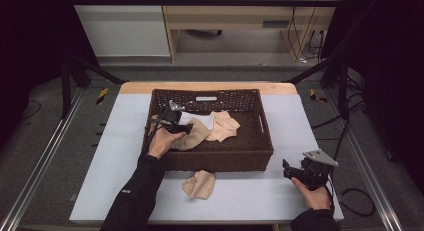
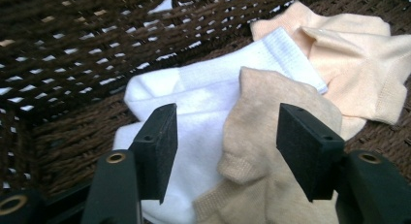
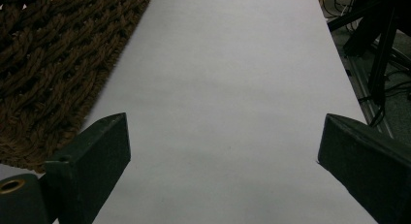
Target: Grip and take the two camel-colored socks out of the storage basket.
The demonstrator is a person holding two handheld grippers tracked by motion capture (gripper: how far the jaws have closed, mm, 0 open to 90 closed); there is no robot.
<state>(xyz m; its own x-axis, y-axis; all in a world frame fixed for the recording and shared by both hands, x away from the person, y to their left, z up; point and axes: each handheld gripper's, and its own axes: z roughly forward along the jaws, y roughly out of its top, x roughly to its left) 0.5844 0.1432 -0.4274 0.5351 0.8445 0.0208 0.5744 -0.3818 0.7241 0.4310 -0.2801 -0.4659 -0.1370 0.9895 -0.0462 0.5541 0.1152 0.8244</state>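
A brown wicker basket [image 1: 250, 156] sits mid-table and holds a white sock [image 2: 194, 98], a tan sock [image 2: 271, 136] and a peach sock [image 2: 349, 54]. My left gripper [image 1: 186, 125] is inside the basket at its left side. In the left gripper view it [image 2: 225, 146] stands open just over the white and tan socks, holding nothing. Another tan sock [image 1: 200, 183] lies on the table in front of the basket. My right gripper [image 1: 286, 168] hovers open over the table at the front right, beside the basket's corner [image 3: 43, 64], with bare table between its jaws.
The light grey table top [image 1: 250, 201] has free room to the right of the basket and along the front edge. Metal frame rails [image 1: 45, 156] run along both sides. Cables [image 1: 357, 201] lie on the floor at the right.
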